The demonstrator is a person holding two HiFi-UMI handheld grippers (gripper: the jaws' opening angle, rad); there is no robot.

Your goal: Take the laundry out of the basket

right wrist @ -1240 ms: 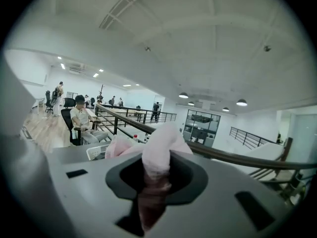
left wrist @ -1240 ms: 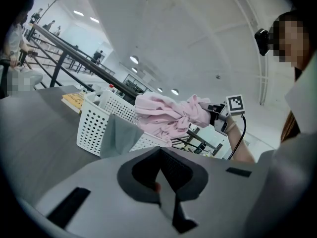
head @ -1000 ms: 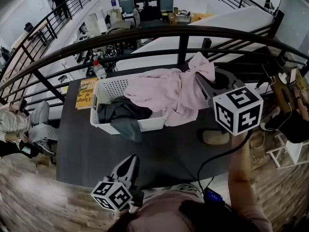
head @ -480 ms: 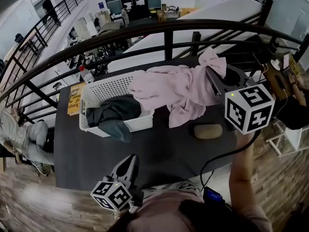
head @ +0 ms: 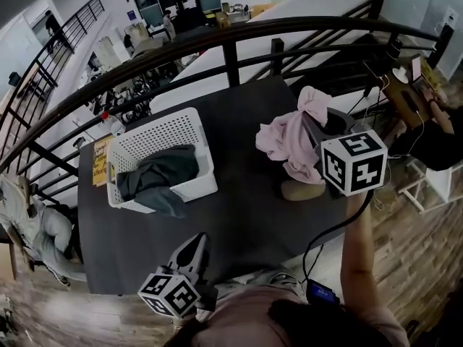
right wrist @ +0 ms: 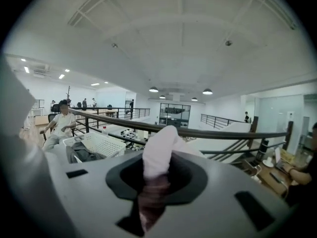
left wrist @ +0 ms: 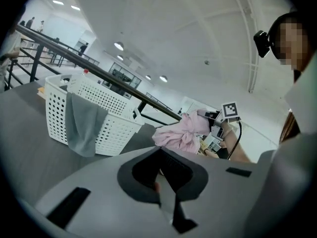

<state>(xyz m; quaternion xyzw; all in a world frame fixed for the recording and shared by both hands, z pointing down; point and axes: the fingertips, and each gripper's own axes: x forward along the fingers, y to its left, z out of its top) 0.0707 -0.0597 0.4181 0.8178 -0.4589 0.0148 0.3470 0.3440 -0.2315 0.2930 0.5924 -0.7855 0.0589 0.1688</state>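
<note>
Left gripper (head: 195, 238): one of two; jaws pressed together with nothing between them.
Left gripper pose: low at the near edge of the table (head: 246, 215), close to the person's body, marker cube toward the person, jaws aimed across the table and tipped a little down.
Book (head: 100, 162): one, yellow, flat on the table well ahead and to the left of the left gripper, just beside the basket.
Bottle (left wrist: 85, 73): one, red-capped, showing behind the basket's far rim.
Basket (head: 194, 186): one, white and perforated, on the table ahead of the left gripper, well apart from the right gripper.
Dark laundry (head: 155, 176): grey cloth in the basket, one fold hanging over the near rim; one piece or several, I cannot tell.
Pink garment (head: 286, 139): one, out of the basket, bunched and hanging from the right gripper over the table's right half.
Tan oval object (head: 300, 190): one, on the table just below the pink garment, on the right gripper's near side.
Right gripper (head: 312, 125): jaws pinching a fold of the pink garment, which sticks up between them.
Right arm pose: bare forearm (head: 356, 244) stretched forward, gripper tipped a little down, marker cube facing up.
Cable (head: 325, 237): one, black, looping from the right gripper back to the person.
Railing (head: 231, 38): black, curving past the table's far edge, beyond both grippers.
</note>
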